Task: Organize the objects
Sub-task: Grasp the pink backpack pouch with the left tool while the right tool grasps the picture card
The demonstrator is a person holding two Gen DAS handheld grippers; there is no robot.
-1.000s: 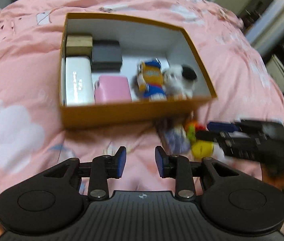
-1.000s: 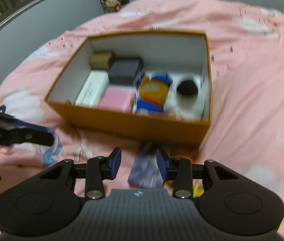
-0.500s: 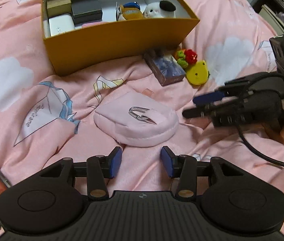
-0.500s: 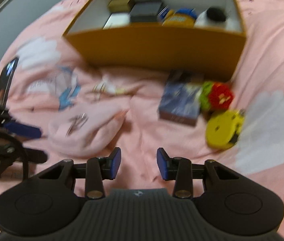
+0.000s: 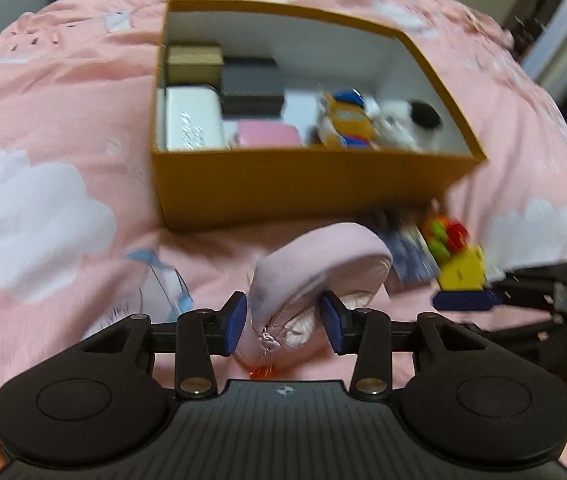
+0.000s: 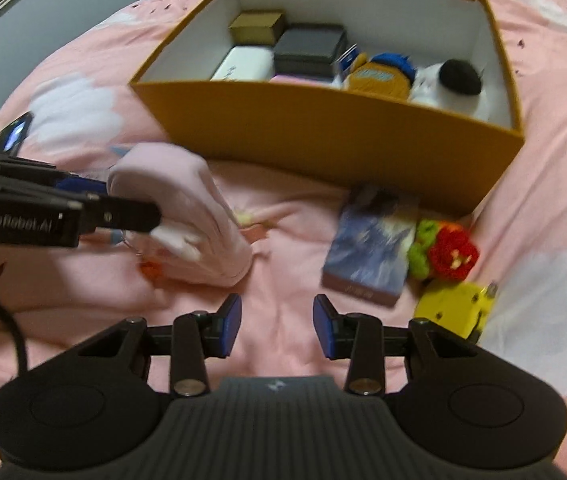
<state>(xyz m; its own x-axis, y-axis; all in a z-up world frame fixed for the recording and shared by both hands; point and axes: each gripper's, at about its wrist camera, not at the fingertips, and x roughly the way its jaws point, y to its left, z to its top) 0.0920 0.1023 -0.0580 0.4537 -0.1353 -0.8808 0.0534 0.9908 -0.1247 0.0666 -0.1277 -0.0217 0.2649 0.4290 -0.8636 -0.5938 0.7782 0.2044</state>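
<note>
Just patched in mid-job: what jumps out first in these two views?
The orange box in the middle of the pink bedspread, already holding small cases and two plush toys. In front of it, the left gripper has closed on a pink pouch, tipped on its edge. The right gripper hangs open and empty beside a card box, a crochet flower and a yellow block.

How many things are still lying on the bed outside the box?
4: a pink pouch between the left gripper's fingers, and a card box, a crochet flower and a yellow toy by the box's front corner. More may be hidden.
</note>
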